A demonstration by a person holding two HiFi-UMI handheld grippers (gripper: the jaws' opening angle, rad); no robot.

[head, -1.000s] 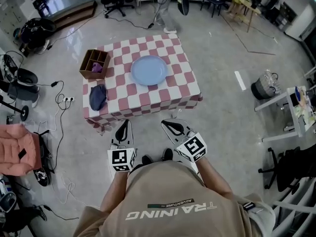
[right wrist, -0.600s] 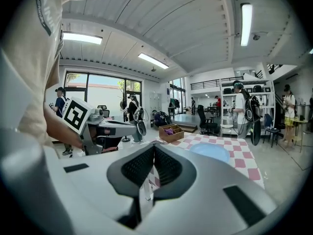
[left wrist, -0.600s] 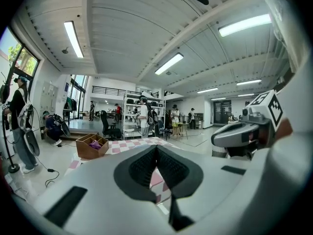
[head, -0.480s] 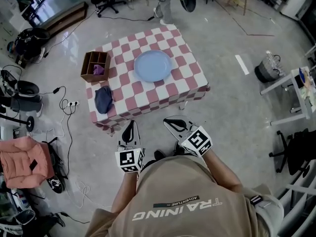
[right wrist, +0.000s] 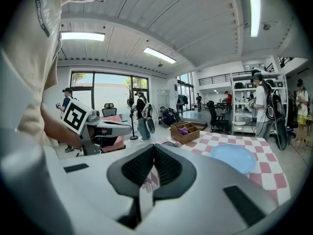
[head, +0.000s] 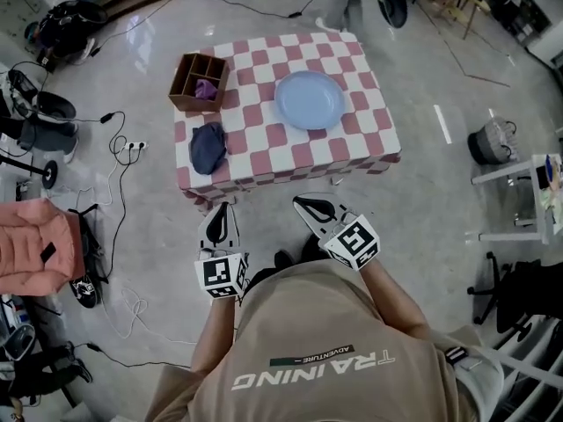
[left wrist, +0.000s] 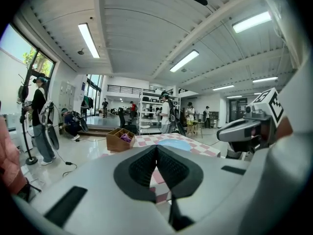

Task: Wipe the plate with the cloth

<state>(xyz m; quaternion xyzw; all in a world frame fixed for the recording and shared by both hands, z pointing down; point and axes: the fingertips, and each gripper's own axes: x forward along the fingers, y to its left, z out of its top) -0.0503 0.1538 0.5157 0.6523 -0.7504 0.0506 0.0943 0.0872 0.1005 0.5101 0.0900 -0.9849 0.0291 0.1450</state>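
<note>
The left hand-held gripper (head: 222, 214) is clenched, its pads pressed together on nothing, and the right hand-held gripper (head: 303, 206) is likewise clenched and empty. Both hang side by side over the floor (head: 413, 200), just short of the near edge of the surface (head: 264, 161) and not touching it. A strip of open floor lies between their tips and that edge, and the floor to the right of the surface is bare. On the left, cables (head: 119, 161) trail across the floor, and a pink chair (head: 35, 244) stands farther out. The cloth (head: 208, 146), dark blue and bunched, lies near the surface's left edge, toward the near left corner. The plate (head: 310, 100), pale blue, sits toward the far right, clear of every edge and well apart from the cloth. A wooden box (head: 189, 70) with dividers stands at the far left corner, just beyond the cloth, with a purple thing (head: 206, 88) in one compartment.
</note>
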